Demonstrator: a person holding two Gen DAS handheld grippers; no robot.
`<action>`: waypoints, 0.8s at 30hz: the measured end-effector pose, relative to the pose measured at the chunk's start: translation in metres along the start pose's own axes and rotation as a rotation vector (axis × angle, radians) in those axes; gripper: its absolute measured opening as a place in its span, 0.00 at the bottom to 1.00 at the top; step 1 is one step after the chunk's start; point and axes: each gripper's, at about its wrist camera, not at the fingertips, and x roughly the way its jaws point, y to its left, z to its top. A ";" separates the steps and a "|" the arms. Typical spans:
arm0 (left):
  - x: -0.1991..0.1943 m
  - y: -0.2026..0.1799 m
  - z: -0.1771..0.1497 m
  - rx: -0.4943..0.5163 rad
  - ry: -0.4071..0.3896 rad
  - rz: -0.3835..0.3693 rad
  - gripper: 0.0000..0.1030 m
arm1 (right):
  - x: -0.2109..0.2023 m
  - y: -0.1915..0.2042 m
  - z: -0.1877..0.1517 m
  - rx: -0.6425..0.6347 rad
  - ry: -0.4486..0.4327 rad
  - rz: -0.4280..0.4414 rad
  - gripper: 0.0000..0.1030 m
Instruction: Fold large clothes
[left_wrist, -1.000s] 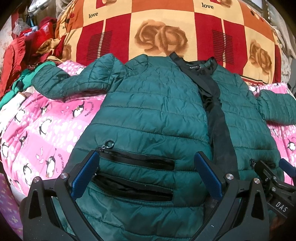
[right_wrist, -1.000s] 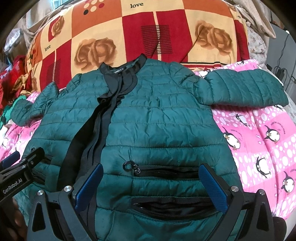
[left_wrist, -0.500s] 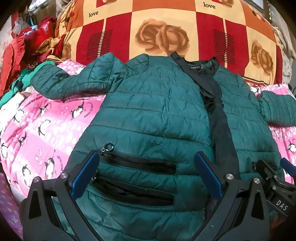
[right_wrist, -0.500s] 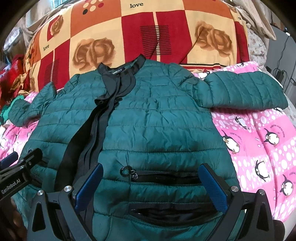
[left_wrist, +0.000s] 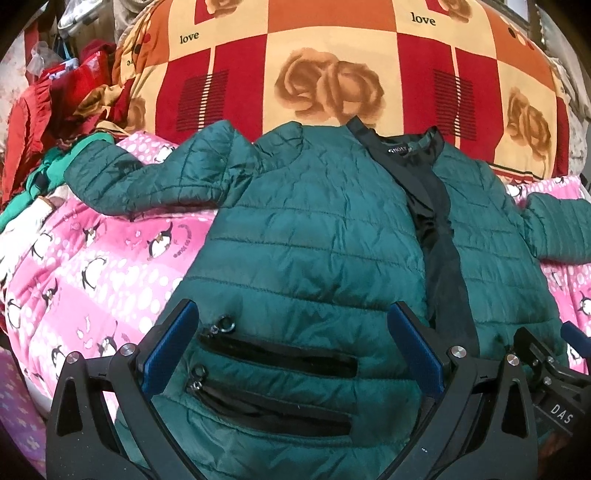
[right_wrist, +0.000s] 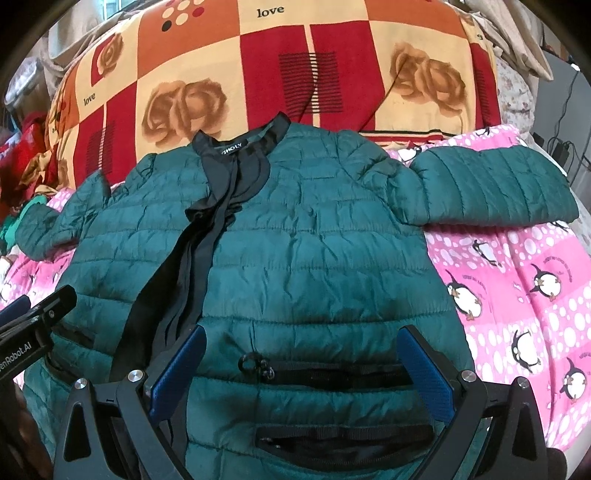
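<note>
A dark green quilted jacket (left_wrist: 317, 236) lies front up on a pink penguin blanket (left_wrist: 92, 280), sleeves spread to both sides, black placket down the middle. It also shows in the right wrist view (right_wrist: 325, 258). My left gripper (left_wrist: 293, 347) is open and empty, over the jacket's left hem by two black zip pockets (left_wrist: 277, 354). My right gripper (right_wrist: 301, 365) is open and empty, over the right hem pockets (right_wrist: 332, 373). The right sleeve (right_wrist: 491, 188) lies stretched out on the blanket.
A red, orange and cream rose-patterned quilt (left_wrist: 332, 74) is piled behind the jacket. Red and green clothes (left_wrist: 44, 122) are heaped at the far left. Cables (right_wrist: 565, 147) hang at the far right. The pink blanket (right_wrist: 524, 295) spreads right of the jacket.
Both grippers have drawn slightly down and back along the jacket toward the hem; the lower pockets show more fully. Both stay open.
</note>
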 end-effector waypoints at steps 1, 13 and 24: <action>0.000 0.000 0.001 0.000 -0.001 0.001 0.99 | 0.000 0.000 0.002 -0.001 -0.002 -0.002 1.00; 0.006 0.009 0.024 -0.021 -0.025 0.017 0.99 | 0.002 0.012 0.035 -0.019 -0.037 0.004 1.00; 0.020 0.019 0.051 -0.033 -0.049 0.054 0.99 | 0.015 0.022 0.064 -0.010 -0.033 0.062 1.00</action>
